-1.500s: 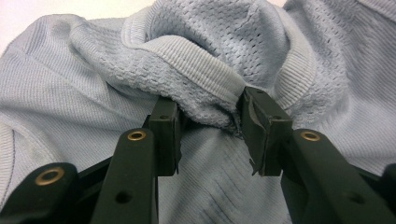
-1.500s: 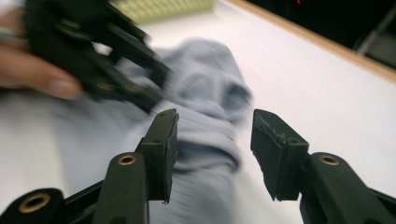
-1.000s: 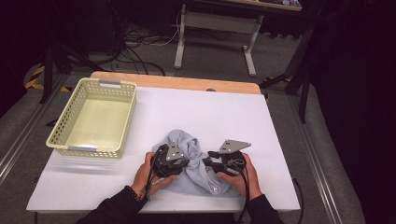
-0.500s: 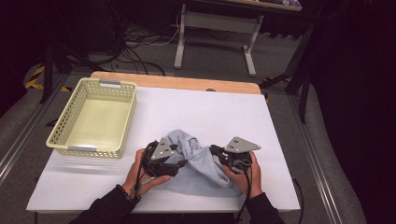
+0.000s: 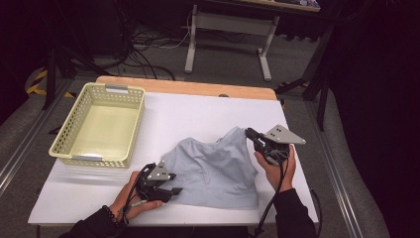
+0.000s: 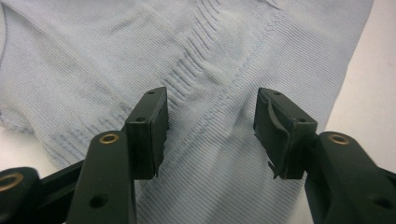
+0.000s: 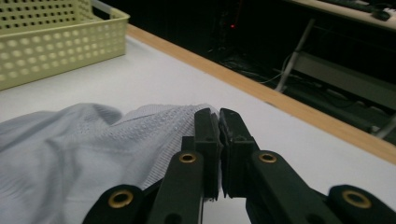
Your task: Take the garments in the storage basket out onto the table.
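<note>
Right gripper (image 5: 249, 133): jaws clamped on the garment (image 5: 213, 168) edge, at 3 o'clock.
Left gripper (image 5: 174, 190): jaws apart, just been closing, fabric between, unpinched, at 7 o'clock.

The yellow basket (image 5: 97, 124) stands on the tabletop (image 5: 193, 116), well apart from the light blue garment (image 5: 213, 168). Bare white surface between basket and garment, and beyond the garment toward the wooden far edge, leaves open passage.

Bright lit tabletop, dark surroundings, soft focus
</note>
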Available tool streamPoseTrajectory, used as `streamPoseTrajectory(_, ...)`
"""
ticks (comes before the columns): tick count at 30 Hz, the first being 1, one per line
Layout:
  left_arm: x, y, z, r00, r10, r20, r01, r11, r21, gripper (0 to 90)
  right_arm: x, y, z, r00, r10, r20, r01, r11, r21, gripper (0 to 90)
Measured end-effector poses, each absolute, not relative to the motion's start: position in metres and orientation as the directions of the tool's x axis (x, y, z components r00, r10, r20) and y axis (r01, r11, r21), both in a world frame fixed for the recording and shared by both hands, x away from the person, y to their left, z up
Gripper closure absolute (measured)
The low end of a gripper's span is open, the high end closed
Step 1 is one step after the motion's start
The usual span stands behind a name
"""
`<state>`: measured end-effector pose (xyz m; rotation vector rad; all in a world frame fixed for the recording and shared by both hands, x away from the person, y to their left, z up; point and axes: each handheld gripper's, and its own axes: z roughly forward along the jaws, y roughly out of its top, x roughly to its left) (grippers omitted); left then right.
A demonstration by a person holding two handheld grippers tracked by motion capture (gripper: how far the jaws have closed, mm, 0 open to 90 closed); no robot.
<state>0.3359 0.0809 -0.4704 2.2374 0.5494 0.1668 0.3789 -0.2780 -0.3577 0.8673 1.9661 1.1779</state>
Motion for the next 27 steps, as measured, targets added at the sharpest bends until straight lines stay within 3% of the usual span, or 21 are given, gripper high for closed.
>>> streamPoseTrajectory(3,0.334,0.08,-0.471,0.894,0.445,-0.049,0.33,-0.581,0.744,46.2,0.386,-0.283,-0.353,-0.517,0.826,-0.225,0.185,0.365,0.912,89.5)
streamPoseTrajectory(7,0.333,0.079,-0.471,0.894,0.445,-0.044,0.325,-0.58,0.747,46.4,0.403,-0.295,-0.351,-0.483,0.86,-0.167,0.222,0.305,0.926,89.5)
streamPoseTrajectory(12,0.333,0.08,-0.471,0.895,0.445,-0.036,0.321,-0.584,0.745,46.6,0.406,-0.291,-0.362,-0.496,0.856,-0.149,0.259,0.309,0.915,88.3)
streamPoseTrajectory(27,0.332,0.079,-0.471,0.896,0.444,-0.028,0.313,-0.585,0.748,46.7,0.352,-0.301,-0.404,-0.52,0.849,-0.091,0.328,0.297,0.897,81.2)
